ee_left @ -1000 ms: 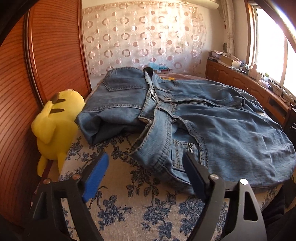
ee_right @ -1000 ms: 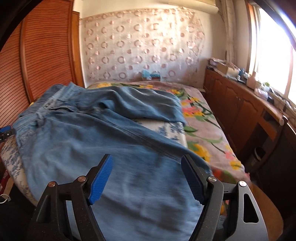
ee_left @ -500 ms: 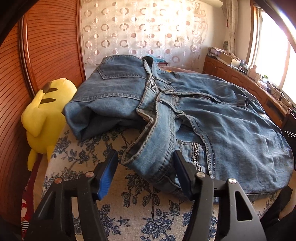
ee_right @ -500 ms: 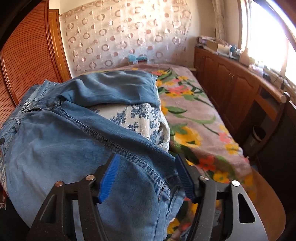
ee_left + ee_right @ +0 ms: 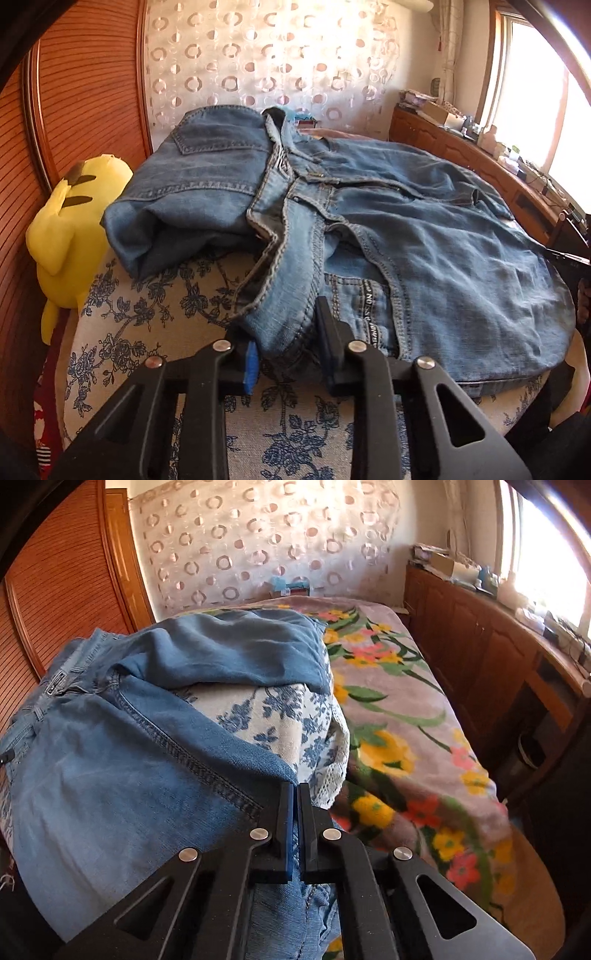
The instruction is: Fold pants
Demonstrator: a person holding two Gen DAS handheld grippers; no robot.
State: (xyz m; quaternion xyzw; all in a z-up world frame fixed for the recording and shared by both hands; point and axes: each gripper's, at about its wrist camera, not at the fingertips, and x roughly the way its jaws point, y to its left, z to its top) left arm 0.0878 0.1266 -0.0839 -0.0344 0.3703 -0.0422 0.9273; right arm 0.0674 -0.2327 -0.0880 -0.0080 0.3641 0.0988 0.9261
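— Both grippers have closed in since a second ago: the left gripper (image 5: 286, 339), wide then, now has the jeans (image 5: 424, 236) bunched between its jaws, which are closing on the waistband fold.

— And the right gripper (image 5: 295, 805)?

— Clenched. Its pads meet on the denim hem (image 5: 266, 775) of the near leg, where a moment ago they stood apart over flat cloth.

— Where do the jeans lie?

— Across a blue-flowered cushion cover (image 5: 155, 317). From the left camera, bare cover runs from six round to nine o'clock, just beyond the fingers; the waistband edge rises toward twelve, and the leg spreads to three, its rounded edge hanging past the cover's rim.

— Anything crowding the edges?

— A yellow plush toy (image 5: 70, 229) at nine, against the slatted wooden door (image 5: 85, 92), just beside the folded back portion. At two o'clock, a wooden cabinet (image 5: 480, 155) under the window, well apart.

— And from the right camera?

— Beyond the pinched hem, a patch of cover (image 5: 273, 716) shows between the two legs; the far leg (image 5: 236, 650) lies at twelve. From one to four o'clock the floral blanket (image 5: 399, 716) is open, with the patterned curtain (image 5: 266, 535) farthest.
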